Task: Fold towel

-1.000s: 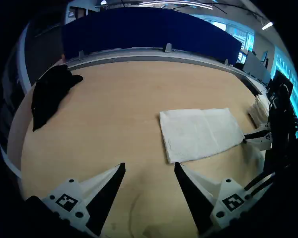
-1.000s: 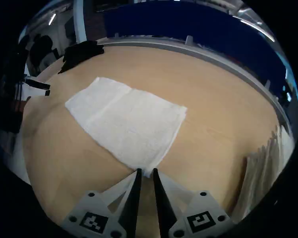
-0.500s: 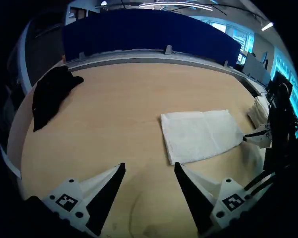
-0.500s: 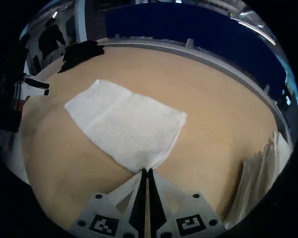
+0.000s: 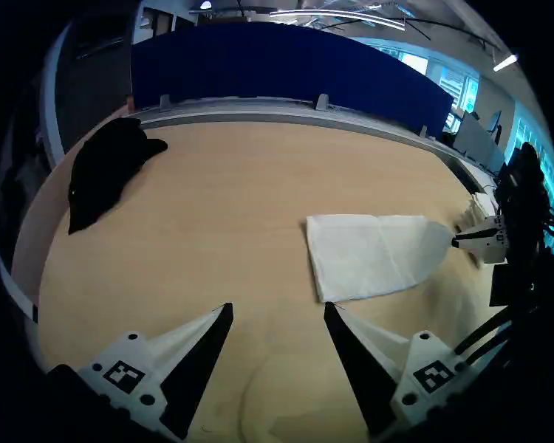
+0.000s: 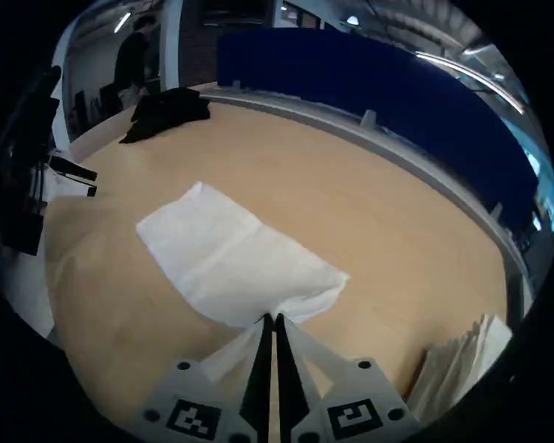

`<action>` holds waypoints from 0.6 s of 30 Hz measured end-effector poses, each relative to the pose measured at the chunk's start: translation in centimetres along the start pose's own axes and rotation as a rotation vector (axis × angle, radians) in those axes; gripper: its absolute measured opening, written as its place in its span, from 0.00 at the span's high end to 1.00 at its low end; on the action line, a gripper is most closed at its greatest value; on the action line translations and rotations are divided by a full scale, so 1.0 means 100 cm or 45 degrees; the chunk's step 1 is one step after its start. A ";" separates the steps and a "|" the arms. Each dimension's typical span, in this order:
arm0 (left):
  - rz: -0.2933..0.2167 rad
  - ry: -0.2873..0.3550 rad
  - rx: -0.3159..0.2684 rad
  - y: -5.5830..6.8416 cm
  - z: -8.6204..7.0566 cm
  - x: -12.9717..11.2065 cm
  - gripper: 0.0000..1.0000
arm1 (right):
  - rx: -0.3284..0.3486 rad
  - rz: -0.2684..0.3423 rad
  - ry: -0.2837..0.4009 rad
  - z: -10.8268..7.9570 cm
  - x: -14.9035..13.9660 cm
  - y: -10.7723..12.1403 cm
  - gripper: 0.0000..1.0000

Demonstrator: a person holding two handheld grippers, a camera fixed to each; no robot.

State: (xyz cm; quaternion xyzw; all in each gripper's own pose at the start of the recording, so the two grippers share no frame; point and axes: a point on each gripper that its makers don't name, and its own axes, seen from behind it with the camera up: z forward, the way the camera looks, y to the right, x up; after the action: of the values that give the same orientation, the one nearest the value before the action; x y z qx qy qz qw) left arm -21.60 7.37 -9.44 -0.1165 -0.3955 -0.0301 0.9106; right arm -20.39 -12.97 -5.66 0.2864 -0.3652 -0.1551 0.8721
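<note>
A white towel lies flat on the wooden table, right of centre in the left gripper view. My right gripper is shut on the towel's near corner, and that end is raised off the table into a peak. From the left gripper view the right gripper shows at the towel's far right end, pinching it. My left gripper hovers open above bare table, short of the towel's near left corner, with nothing between its fingers. In the right gripper view the left gripper sits at the far left.
A black cloth lies bunched at the table's far left corner. A stack of folded pale towels stands at the right. A blue partition runs along the table's back edge. A person stands far off behind it.
The right gripper went from slightly open to shut on the towel's corner, then rose, pulling that end up off the table. The left gripper stayed open and barely moved.
</note>
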 end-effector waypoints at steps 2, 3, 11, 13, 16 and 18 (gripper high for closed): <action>-0.012 0.004 0.004 -0.003 -0.004 -0.002 0.09 | 0.003 -0.044 0.015 0.000 0.016 -0.003 0.97; -0.018 0.007 0.006 -0.005 -0.007 -0.003 0.09 | 0.004 -0.065 0.022 0.000 0.023 -0.004 0.97; -0.072 0.026 0.030 -0.021 -0.023 -0.010 0.08 | 0.046 -0.216 0.098 0.003 0.089 -0.030 0.97; -0.087 0.032 0.036 -0.024 -0.027 -0.012 0.09 | 0.065 -0.247 0.116 0.004 0.103 -0.039 0.97; -0.107 0.040 0.045 -0.029 -0.033 -0.015 0.09 | 0.093 -0.291 0.128 0.007 0.118 -0.052 0.97; -0.117 0.045 0.049 -0.032 -0.037 -0.016 0.09 | 0.111 -0.319 0.129 0.011 0.124 -0.061 0.97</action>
State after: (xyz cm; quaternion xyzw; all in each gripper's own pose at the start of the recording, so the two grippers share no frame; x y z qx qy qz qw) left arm -20.50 3.37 -12.46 -0.0801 -0.3848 -0.0664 0.9171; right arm -13.08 -24.14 -1.94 0.3747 -0.2884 -0.2321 0.8500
